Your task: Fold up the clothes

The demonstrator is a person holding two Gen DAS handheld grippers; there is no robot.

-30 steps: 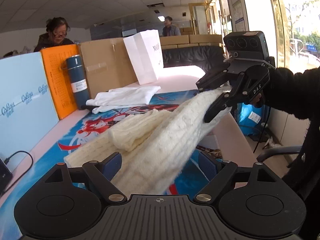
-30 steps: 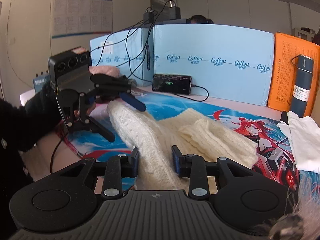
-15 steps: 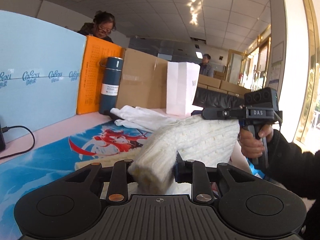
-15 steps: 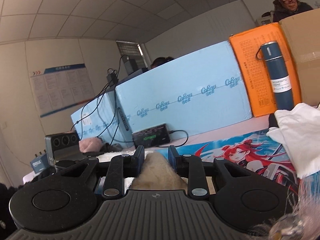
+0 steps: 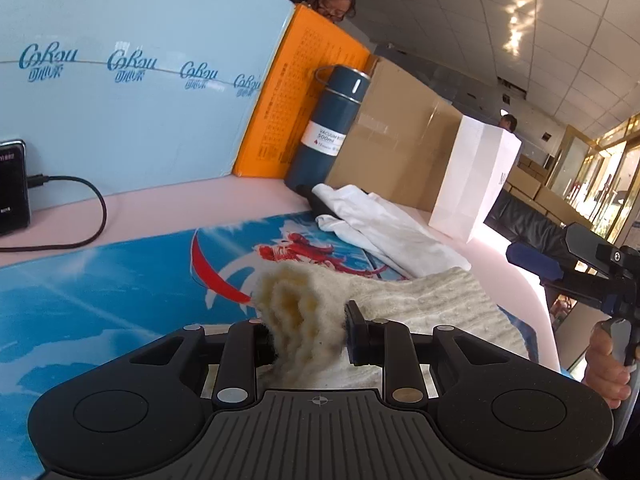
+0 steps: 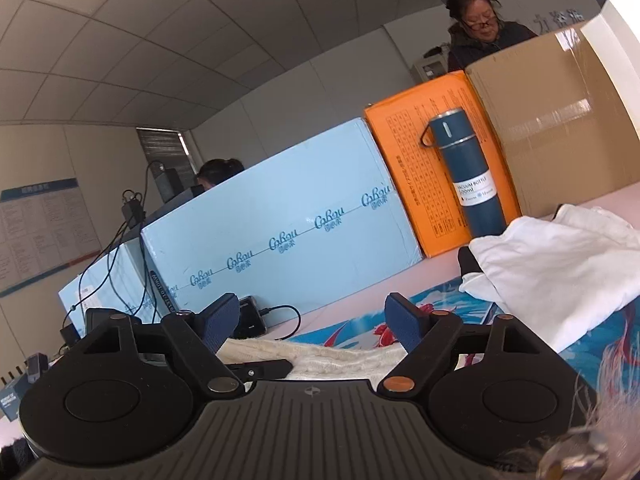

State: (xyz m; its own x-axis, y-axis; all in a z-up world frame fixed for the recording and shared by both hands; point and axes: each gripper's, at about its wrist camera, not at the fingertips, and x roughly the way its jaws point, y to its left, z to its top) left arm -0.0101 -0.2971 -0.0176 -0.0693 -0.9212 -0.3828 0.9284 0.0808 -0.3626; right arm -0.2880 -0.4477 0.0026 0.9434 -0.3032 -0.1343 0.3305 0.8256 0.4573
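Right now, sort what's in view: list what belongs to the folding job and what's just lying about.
Belongs to the job:
- cream knit sweater
- left gripper, shut on the sweater
- right gripper, open
- white garment, probably next

Just lying about:
- blue vacuum bottle
- orange box
- cardboard box
- white paper bag
- light blue boxes
- black device with cable

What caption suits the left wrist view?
Left claw shut on cream knit sweater over blue printed mat; right claw open alongside.

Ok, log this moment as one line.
task: fold clothes | left gripper: shut on cream sweater | right gripper: open above sweater | sweater lying on mat
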